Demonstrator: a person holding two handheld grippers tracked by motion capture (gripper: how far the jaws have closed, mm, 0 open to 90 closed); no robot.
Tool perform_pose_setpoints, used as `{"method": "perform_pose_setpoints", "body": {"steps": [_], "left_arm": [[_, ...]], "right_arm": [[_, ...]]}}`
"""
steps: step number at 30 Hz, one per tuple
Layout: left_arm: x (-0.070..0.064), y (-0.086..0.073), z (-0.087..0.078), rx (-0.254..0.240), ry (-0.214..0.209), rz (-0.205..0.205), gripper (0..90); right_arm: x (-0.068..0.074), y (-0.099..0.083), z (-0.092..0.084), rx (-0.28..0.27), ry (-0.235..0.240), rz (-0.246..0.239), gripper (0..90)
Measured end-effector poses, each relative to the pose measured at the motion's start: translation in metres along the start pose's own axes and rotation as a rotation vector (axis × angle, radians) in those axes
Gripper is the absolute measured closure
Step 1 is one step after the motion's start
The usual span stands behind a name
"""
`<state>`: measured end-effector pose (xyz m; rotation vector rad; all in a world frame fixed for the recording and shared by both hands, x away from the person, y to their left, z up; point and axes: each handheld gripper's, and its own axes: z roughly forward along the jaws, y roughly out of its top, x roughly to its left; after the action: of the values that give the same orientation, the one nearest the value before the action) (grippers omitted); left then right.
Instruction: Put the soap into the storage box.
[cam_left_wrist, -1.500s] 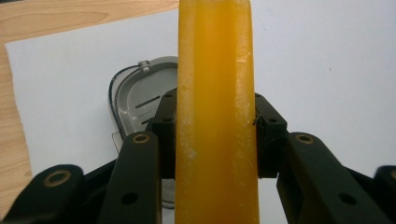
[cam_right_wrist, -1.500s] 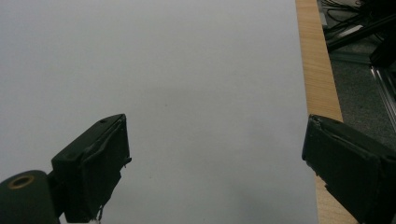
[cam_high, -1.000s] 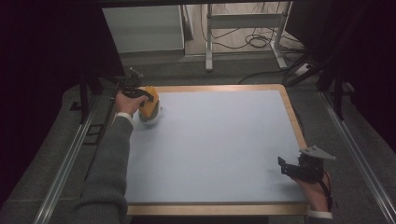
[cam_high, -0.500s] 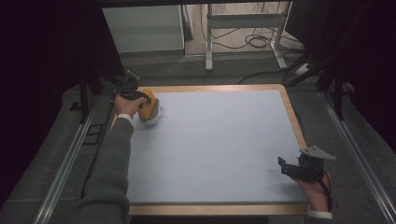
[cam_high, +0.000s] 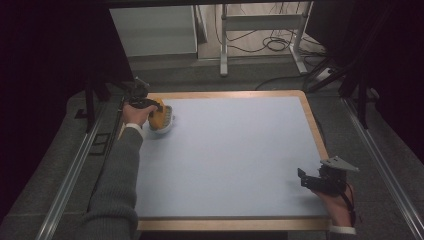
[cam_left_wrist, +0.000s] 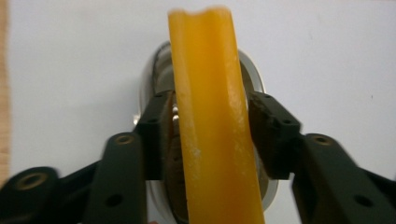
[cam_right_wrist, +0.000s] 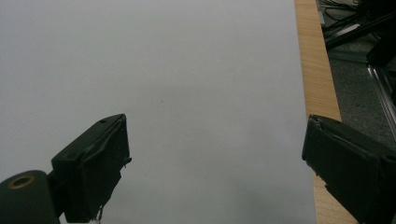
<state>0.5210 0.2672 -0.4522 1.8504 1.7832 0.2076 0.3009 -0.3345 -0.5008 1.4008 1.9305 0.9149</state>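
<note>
No text, label, brand, number or sign can be read in any of the three views. The pale blue table mat (cam_high: 235, 155), its wooden border (cam_high: 315, 125), the orange piece (cam_left_wrist: 212, 121) and the black gripper parts all show plain, unmarked surfaces.

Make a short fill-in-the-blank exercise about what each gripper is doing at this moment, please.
1. The left gripper has its jaws closed on a strip coloured ____.
2. The right gripper has its jaws ____, with nothing between them.
3. Under the yellow strip sits a small ____ dish.
4. The right gripper hovers near the table's ____ corner on the person's right.

Missing words: yellow; open; white; near
</note>
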Motion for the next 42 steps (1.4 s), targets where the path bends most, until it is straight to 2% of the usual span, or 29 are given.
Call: {"method": "perform_pose_setpoints", "body": {"steps": [3,4,6,14,25,30,34,42], "left_arm": [[0.0,0.001,-0.007,-0.008,0.028,0.023,37.5],[0.001,0.0,-0.01,-0.013,0.044,0.031,31.0],[0.004,0.0,-0.016,-0.029,0.057,0.041,29.6],[0.01,-0.007,-0.04,-0.089,-0.022,0.063,27.0],[-0.012,-0.027,-0.064,-0.128,-0.124,0.194,26.6],[-0.024,-0.044,-0.073,-0.141,-0.162,0.267,26.4],[-0.034,-0.065,-0.075,-0.154,-0.186,0.345,26.8],[-0.042,-0.111,-0.075,-0.176,-0.249,0.399,26.8]], "right_arm": [[0.001,0.0,0.0,0.002,0.001,-0.001,7.5],[0.001,0.0,0.0,0.001,0.0,-0.002,7.5],[0.001,0.0,0.0,0.0,-0.002,-0.002,7.5],[0.001,0.0,0.001,0.002,-0.001,-0.004,7.5],[0.003,0.001,0.002,0.006,0.003,-0.009,7.5],[0.003,0.001,0.003,0.005,0.005,-0.011,7.5],[0.003,0.001,0.003,0.007,0.005,-0.012,7.5],[0.005,0.001,0.004,0.01,0.003,-0.019,7.5]]}}
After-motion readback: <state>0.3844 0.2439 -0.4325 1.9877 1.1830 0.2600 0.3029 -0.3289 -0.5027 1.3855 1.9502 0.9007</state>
